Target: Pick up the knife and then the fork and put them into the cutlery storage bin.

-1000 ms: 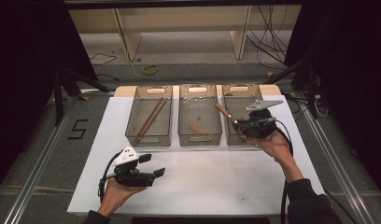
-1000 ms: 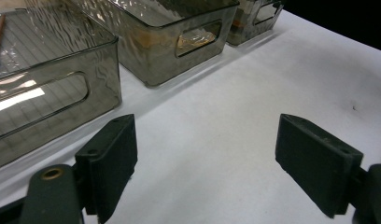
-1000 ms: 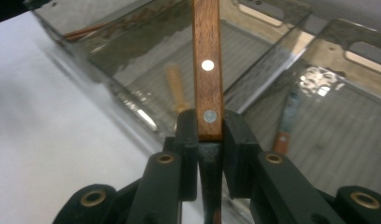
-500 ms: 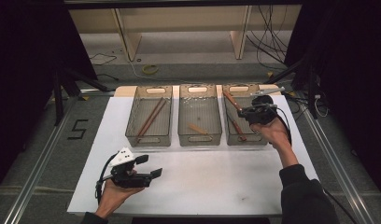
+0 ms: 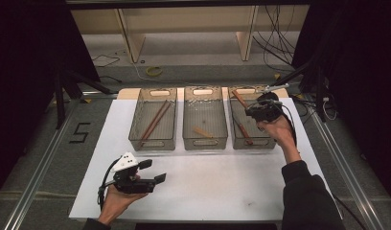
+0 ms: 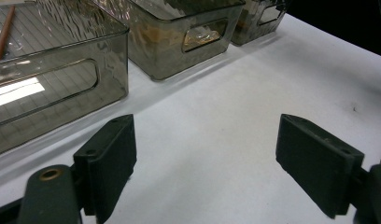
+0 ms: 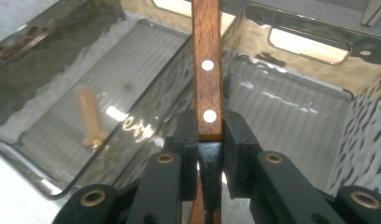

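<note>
Your right hand-held gripper, clamped on the stiff, slim wooden-handled knife, has carried it over the right-hand bin by the worktop's far right corner; keep gripping mid-handle.

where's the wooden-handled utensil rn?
In the high view the wooden-handled utensil is at right, clamped in the right gripper over the rightmost bin, beside the middle bin.

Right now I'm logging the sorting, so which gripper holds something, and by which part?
The right gripper is shut on a wooden-handled utensil, pads clamping the riveted handle near its end, above the right bin. The left gripper is open, holding nothing.
</note>
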Demonstrator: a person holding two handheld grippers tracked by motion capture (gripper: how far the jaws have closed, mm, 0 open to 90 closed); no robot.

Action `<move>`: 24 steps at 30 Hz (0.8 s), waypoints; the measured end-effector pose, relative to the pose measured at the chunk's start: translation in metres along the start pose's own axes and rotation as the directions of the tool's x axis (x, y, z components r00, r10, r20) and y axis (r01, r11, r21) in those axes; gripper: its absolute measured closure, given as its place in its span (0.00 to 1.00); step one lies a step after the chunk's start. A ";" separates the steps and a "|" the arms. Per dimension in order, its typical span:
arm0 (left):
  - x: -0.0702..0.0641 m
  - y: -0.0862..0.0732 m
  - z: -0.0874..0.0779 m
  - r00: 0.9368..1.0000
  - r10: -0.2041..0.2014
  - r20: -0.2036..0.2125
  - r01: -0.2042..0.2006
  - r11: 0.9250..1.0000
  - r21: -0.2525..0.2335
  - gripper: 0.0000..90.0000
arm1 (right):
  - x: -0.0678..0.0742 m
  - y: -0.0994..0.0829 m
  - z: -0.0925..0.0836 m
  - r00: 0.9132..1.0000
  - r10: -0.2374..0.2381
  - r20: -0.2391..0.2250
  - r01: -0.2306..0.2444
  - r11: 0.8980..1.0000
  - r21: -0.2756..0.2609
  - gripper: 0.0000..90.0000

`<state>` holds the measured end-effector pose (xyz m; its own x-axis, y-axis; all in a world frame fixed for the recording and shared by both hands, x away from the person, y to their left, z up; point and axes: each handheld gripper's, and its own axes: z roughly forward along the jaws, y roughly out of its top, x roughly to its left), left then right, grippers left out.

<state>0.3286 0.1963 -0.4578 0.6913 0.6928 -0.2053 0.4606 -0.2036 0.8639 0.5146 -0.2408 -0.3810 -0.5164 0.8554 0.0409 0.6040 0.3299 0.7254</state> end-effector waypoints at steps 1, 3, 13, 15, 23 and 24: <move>0.000 0.000 0.000 1.000 -0.001 -0.001 0.001 1.000 0.000 0.22 | -0.001 0.001 0.001 1.000 0.004 0.004 -0.004 1.000 0.004 0.87; 0.000 0.000 0.000 1.000 -0.002 0.000 0.002 1.000 0.001 0.22 | -0.003 0.002 0.004 1.000 0.011 0.010 -0.011 1.000 0.009 0.87; 0.000 -0.002 0.002 1.000 -0.007 0.002 0.007 1.000 0.002 0.22 | -0.010 0.002 0.021 0.998 0.039 0.044 -0.041 0.998 0.049 0.87; 0.000 -0.002 0.002 1.000 -0.006 0.004 0.006 1.000 0.008 0.22 | -0.012 0.002 0.023 0.998 0.045 0.053 -0.047 0.997 0.055 0.87; 0.000 -0.002 0.002 1.000 -0.003 0.006 0.003 1.000 0.010 0.21 | -0.013 0.004 0.030 0.997 0.056 0.058 -0.060 0.996 0.069 0.87; 0.000 -0.002 0.002 1.000 -0.003 0.006 0.003 1.000 0.010 0.21 | -0.013 0.004 0.031 0.997 0.058 0.058 -0.063 0.995 0.074 0.87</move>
<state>0.3289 0.1949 -0.4605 0.6933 0.6890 -0.2110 0.4681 -0.2081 0.8588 0.5428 -0.2385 -0.3995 -0.4443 0.8948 0.0434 0.6782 0.3042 0.6690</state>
